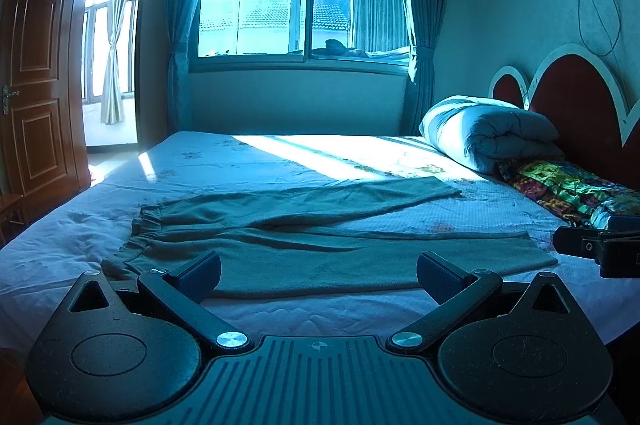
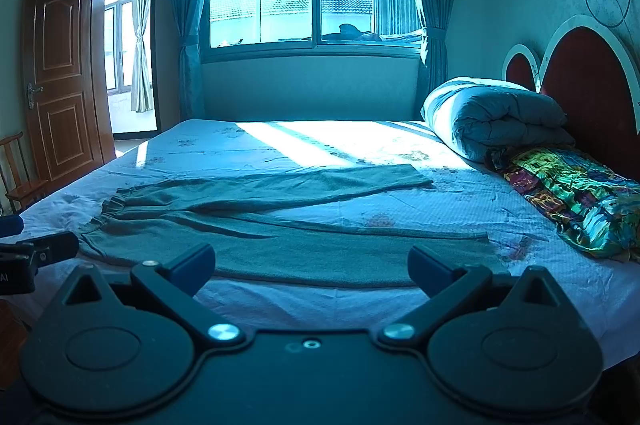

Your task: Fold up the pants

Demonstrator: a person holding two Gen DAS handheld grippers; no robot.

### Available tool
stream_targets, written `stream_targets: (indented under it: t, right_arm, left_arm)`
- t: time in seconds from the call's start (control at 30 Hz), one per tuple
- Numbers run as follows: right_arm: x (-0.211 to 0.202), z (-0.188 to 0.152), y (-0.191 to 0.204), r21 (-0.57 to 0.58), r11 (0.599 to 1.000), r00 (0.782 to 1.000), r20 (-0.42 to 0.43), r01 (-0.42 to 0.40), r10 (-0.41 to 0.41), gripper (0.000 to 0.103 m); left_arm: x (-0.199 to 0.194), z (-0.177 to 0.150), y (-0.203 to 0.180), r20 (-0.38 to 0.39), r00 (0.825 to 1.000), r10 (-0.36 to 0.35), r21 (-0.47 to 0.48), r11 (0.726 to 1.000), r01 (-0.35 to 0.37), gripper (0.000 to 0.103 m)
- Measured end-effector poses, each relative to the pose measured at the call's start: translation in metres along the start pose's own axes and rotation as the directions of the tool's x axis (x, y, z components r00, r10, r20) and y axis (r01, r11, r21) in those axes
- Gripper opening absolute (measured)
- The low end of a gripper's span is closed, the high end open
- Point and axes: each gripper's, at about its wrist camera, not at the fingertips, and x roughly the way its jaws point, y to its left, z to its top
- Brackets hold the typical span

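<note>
Grey-green pants (image 1: 304,241) lie flat on the bed, waistband to the left, the two legs spread apart toward the right; they also show in the right wrist view (image 2: 280,233). My left gripper (image 1: 319,275) is open and empty, just before the near leg's front edge. My right gripper (image 2: 311,267) is open and empty, also at the near leg's front edge. The right gripper shows at the right edge of the left wrist view (image 1: 600,249); the left gripper shows at the left edge of the right wrist view (image 2: 36,257).
The bed (image 1: 280,165) has a pale sheet. A rolled grey duvet (image 1: 488,133) and a colourful pillow (image 1: 572,193) lie by the red headboard (image 1: 576,105) at the right. A window is behind the bed, an open wooden door (image 1: 36,85) at the left.
</note>
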Motion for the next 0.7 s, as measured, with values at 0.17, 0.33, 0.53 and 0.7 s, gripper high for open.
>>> stream_targets:
  t: [0.17,0.33,0.53,0.7]
  right_arm:
    - [-0.0002,0.0003,0.0005,0.0,1.0,1.0,0.0,0.0,0.0,0.097]
    - [-0.0001,0.0002,0.0004,-0.002,1.0,1.0,0.001,0.0,0.0,0.097]
    - [-0.0002,0.0006,0.0005,-0.002,1.0,1.0,-0.002,-0.002,0.002,0.097]
    - [0.0,0.0006,0.0001,-0.001,1.0,1.0,-0.002,-0.003,0.003,0.097]
  left_arm:
    - [-0.0002,0.0004,-0.0006,0.0,1.0,0.001,0.002,1.0,-0.001,0.103]
    - [-0.0001,0.0007,-0.0006,0.002,1.0,0.002,0.001,1.0,-0.002,0.103]
    - [0.0013,0.0007,-0.0016,0.001,1.0,0.001,0.003,1.0,-0.001,0.103]
    - [0.0006,0.0004,-0.0013,0.0,1.0,-0.001,0.004,1.0,0.001,0.103]
